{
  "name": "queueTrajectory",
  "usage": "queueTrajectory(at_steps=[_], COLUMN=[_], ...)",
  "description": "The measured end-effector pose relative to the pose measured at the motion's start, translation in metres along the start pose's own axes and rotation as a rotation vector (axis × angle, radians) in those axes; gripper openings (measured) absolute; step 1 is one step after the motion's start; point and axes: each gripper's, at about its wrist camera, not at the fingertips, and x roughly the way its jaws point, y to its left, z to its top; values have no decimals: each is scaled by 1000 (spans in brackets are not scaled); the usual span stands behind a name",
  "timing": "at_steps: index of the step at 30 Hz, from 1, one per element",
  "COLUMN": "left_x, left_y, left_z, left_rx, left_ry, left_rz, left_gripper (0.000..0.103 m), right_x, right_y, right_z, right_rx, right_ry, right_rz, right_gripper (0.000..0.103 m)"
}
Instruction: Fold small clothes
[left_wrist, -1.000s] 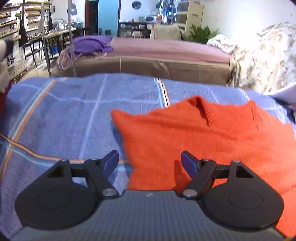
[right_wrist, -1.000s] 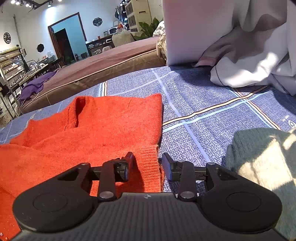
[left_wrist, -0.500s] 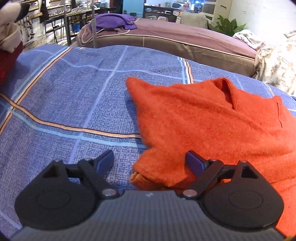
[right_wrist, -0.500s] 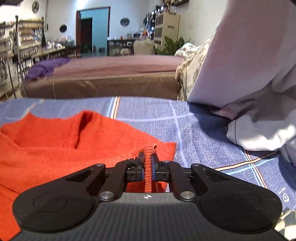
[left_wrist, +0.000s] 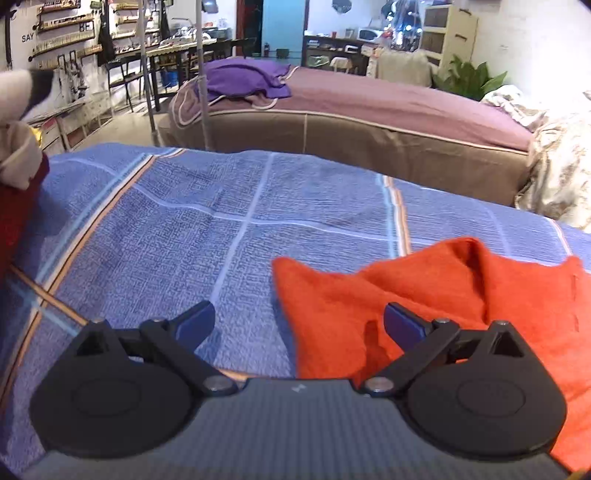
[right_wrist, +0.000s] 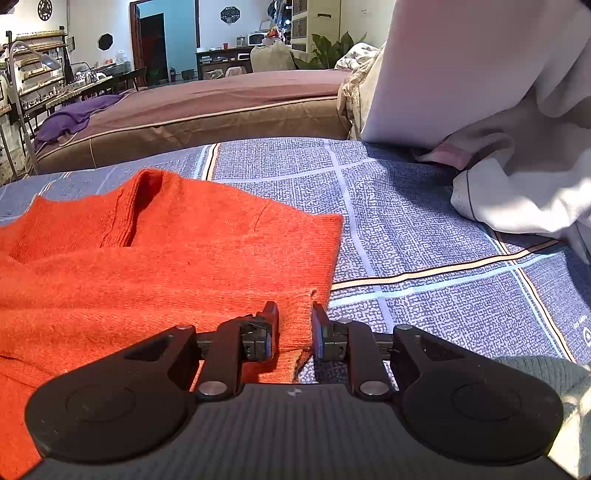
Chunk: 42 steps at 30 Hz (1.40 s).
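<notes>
Both grippers are hovering low over the orange sweater (right_wrist: 166, 266) — the right gripper (right_wrist: 294, 326) opening, hem loose between its jaws; the left gripper (left_wrist: 299, 325) spreading wide, gripping nothing. Sweater lying at twelve o'clock on the blue bedspread (left_wrist: 221, 221).

Mauve-covered bed (left_wrist: 388, 107), turquoise doorway (left_wrist: 282, 22), potted plant (left_wrist: 469, 75)

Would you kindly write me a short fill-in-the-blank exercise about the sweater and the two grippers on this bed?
1. The sweater lying on the bed is ____ in colour.
2. The bedspread under it is mostly ____ with pale and orange stripes.
3. The left gripper has its jaws wide ____.
4. The right gripper straddles the sweater's ____ corner in its view.

Missing words: orange; blue; open; near right
</notes>
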Motion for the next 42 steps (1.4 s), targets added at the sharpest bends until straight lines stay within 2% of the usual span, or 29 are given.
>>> queueTrajectory(at_steps=[2,3,5,6,7,8,9,10,11,13,15,17,18,19,20,21,22,23,24,25,26,29,31,35,39,41,42], left_x=[14,21,31,35,37,36,36,37,40,49,49,50,53,57,57,53,46,37,25,13,0,-30,-42,-45,-43,-38,-38], left_y=[3,3,-1,-4,-3,0,6,12,19,31,33,39,45,49,52,54,55,53,51,47,41,17,-1,-36,-49,-50,-51], left_z=[6,7,10,12,13,15,16,16,16,13,12,11,9,10,10,11,13,14,14,13,10,-4,-20,-55,-66,-66,-67], left_rx=[-50,-56,-27,-10,-16,-50,-92,-128,-157,-207,-204,-254,-294,-321,-335,-344,-339,-322,-290,-260,-218,-74,9,137,160,170,168], left_ry=[15,13,23,36,34,25,11,-1,-1,30,6,-19,-8,18,34,36,23,5,-20,-48,-74,-66,-37,18,13,31,42], left_rz=[-47,-86,-136,-145,-147,-152,-151,-125,-101,-110,-81,-56,-41,-22,-31,-40,-41,-40,-36,-31,-34,-110,-155,-146,-118,-97,-91], left_gripper=[100,95,63,22,11,10,7,7,7,7,7,8,8,10,12,16,29,39,60,66,66,67,76,77,86,86,86], right_x=[0,1,2,3,4,3,1,-1,-1,6,11,13,15,17,15,8,-3,-14,-25,-34,-42,-57,-62,-61,-56,-50,-47], right_y=[1,0,-1,-1,-1,-1,-1,-2,-1,2,3,0,-4,-9,-13,-18,-21,-21,-19,-17,-15,-12,-11,-10,-4,-3,-4], right_z=[0,0,-1,0,1,2,4,6,8,10,9,7,7,7,7,9,9,8,7,4,0,-17,-29,-39,-33,-31,-31], right_rx=[-7,-7,-7,-10,-16,-19,-17,-14,-18,-40,-49,-37,-15,17,51,95,126,124,104,90,87,107,136,186,187,183,193], right_ry=[4,7,12,13,15,12,-2,-21,-34,-10,-2,-12,-12,4,9,-2,-33,-60,-74,-76,-70,-30,-20,-20,-21,-9,-2], right_rz=[3,4,7,9,11,13,10,6,-1,-7,-20,-52,-64,-60,-48,-35,-19,0,14,22,34,44,48,64,80,73,82], right_gripper=[33,33,33,33,33,32,25,20,19,16,15,16,17,24,25,29,42,49,57,57,57,57,57,56,54,46,29])
